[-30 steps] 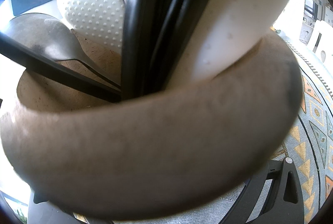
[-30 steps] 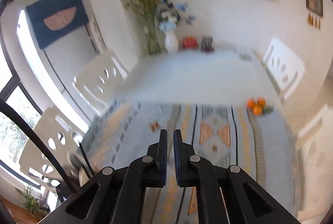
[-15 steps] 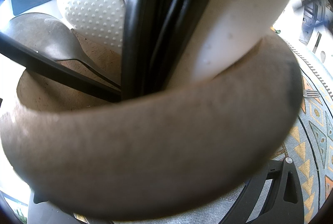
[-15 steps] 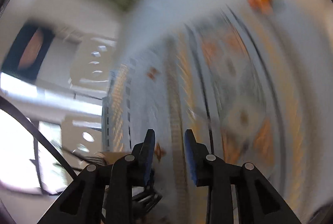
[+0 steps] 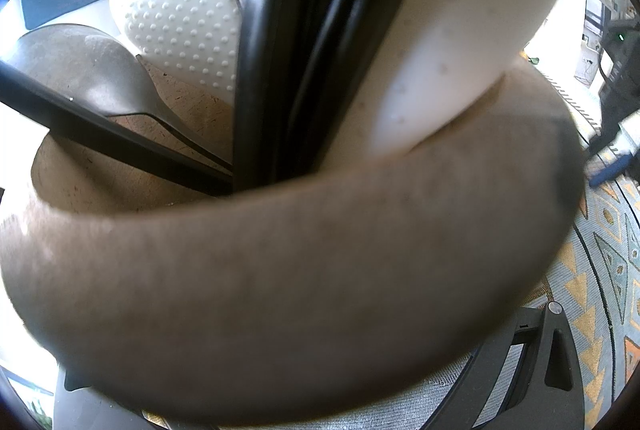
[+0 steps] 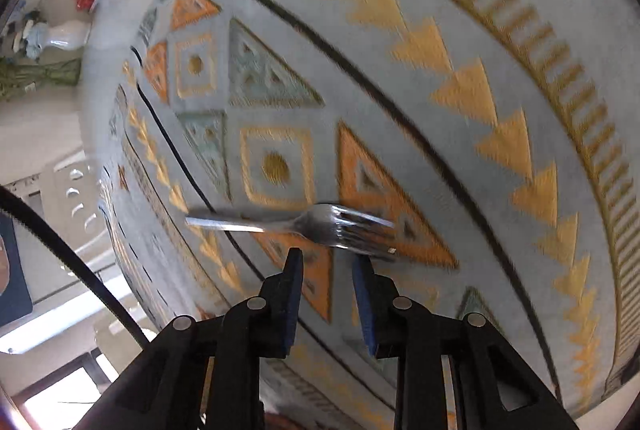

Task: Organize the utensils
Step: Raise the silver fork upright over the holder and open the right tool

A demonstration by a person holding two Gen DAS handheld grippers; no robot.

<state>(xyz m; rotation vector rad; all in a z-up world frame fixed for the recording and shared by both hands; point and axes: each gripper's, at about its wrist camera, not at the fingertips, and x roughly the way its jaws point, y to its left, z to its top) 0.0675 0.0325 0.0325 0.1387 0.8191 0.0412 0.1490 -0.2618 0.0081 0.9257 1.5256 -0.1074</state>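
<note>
Right tongs (image 6: 326, 262): jaws parted a little, having just been opening, nothing between the blue pads; they point down at the shiny metal fork (image 6: 304, 224), which lies just beyond the tips.
Fork: flat on the patterned grey-and-orange woven cloth (image 6: 460, 78) that covers the desk, handle to the left of the picture, tines to the right, neck roughly ahead of the gap.
Left tongs: only one black finger (image 5: 554, 358) shows at the lower right, so I cannot tell whether they are wide, narrow or gripping; the brown rough-walled round holder (image 5: 280, 290) sits right against the lens.
Holder contents: a dark grey spoon (image 5: 80, 70), white dimpled utensils (image 5: 180, 18) and black handles (image 5: 304, 42) stand inside it.
Risk: the gap looks narrow for a flat fork; pads landing on the tines or the cloth could skid it aside or pinch fabric. The picture is smeared, so aim is uncertain.
Risk at the holder: it is crowded, so a fork may snag on the handles.
Right view only: fork and cloth pattern.
Left view only: holder and its contents.
</note>
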